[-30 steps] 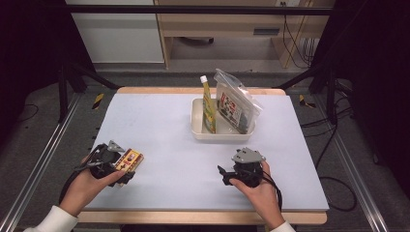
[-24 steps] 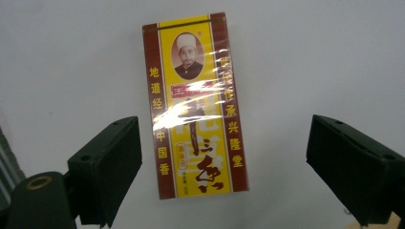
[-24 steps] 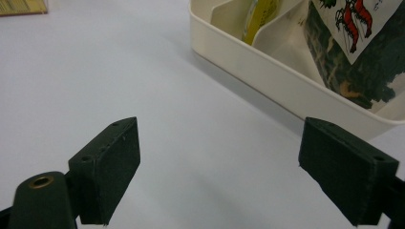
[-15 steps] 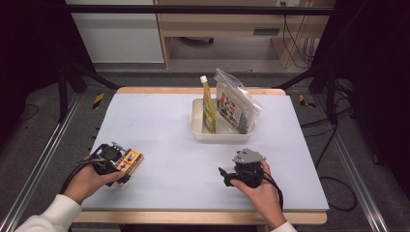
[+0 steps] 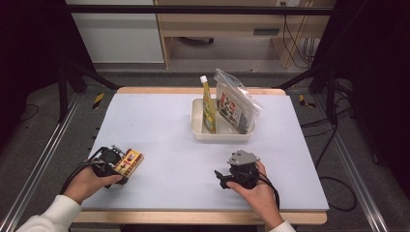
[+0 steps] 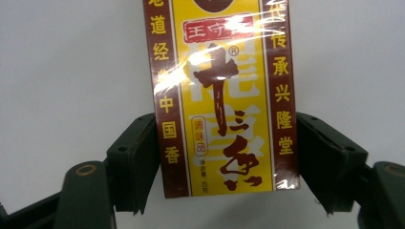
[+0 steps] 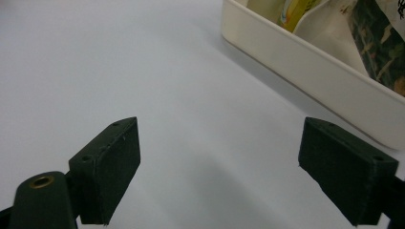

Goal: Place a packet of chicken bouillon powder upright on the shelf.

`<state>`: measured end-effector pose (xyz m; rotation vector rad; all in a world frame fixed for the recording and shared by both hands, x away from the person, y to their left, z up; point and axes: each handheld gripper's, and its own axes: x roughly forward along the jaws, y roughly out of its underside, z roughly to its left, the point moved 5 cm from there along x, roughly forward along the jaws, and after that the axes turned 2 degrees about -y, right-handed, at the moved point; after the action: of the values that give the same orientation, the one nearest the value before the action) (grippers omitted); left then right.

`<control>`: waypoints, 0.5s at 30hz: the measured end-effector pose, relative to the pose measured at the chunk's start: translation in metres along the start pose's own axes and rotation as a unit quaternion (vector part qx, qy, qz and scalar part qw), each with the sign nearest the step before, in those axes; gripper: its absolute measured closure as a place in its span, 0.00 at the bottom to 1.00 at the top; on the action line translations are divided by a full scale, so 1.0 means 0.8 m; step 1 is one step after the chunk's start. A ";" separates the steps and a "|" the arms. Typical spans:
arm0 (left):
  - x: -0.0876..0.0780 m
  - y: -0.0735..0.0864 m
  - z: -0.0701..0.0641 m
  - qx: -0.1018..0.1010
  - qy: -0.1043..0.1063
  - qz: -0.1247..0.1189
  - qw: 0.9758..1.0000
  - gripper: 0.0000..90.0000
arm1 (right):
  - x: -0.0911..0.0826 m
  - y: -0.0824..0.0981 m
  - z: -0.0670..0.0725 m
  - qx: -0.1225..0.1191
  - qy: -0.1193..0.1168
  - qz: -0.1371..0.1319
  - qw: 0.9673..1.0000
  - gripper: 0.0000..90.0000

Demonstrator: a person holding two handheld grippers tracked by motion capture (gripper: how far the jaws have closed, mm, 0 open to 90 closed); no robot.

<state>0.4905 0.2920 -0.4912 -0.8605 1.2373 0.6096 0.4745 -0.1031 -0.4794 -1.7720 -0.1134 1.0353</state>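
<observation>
The small flat box in yellow and dark brown, wrapped in shiny clear film (image 6: 222, 100), lies flat on the pale blue table cover (image 5: 159, 121), with its near end between the two black fingers (image 6: 133, 162) of the left gripper (image 5: 118, 164). These jaws have just been closing on it. In the left gripper view both pads stand against the long brown edges of the box, so I judge the grip is made or almost made; the box is not yet lifted.

The right gripper (image 7: 219, 164) rests low on the table with its jaws wide apart and nothing between them. Beyond its right finger stands the white rectangular plastic tray (image 7: 305, 62).

The tray already holds an upright yellow pouch with a white cap (image 5: 208, 104) and a clear bag with a red and white label (image 5: 234, 106). It seems two things are packed and the box is left to carry over.

The box shows large Chinese characters; "调味品" (seasoning) and "兴隆堂" can be read. The bag's label is too small to read.
</observation>
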 end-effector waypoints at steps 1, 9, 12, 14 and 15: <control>0.000 -0.001 -0.001 0.000 0.000 0.001 1.000 0.33 | 0.000 0.000 0.000 0.002 0.000 -0.001 1.000 0.16; -0.006 -0.002 0.001 0.017 -0.014 -0.014 1.000 0.35 | 0.002 0.000 0.003 -0.001 0.001 0.000 1.000 0.16; -0.013 -0.005 0.003 0.032 -0.018 -0.036 0.999 0.36 | 0.004 0.001 0.003 -0.002 0.002 0.002 1.000 0.16; -0.018 -0.008 0.001 0.049 -0.016 -0.053 0.997 0.36 | 0.005 0.002 0.003 0.004 0.004 0.003 1.000 0.16; -0.020 -0.009 -0.001 0.058 -0.017 -0.060 0.996 0.36 | 0.005 0.002 0.003 0.007 0.004 0.002 1.000 0.16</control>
<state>0.4921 0.2883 -0.4741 -0.8192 1.1699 0.4495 0.4751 -0.1000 -0.4834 -1.7650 -0.0968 1.0289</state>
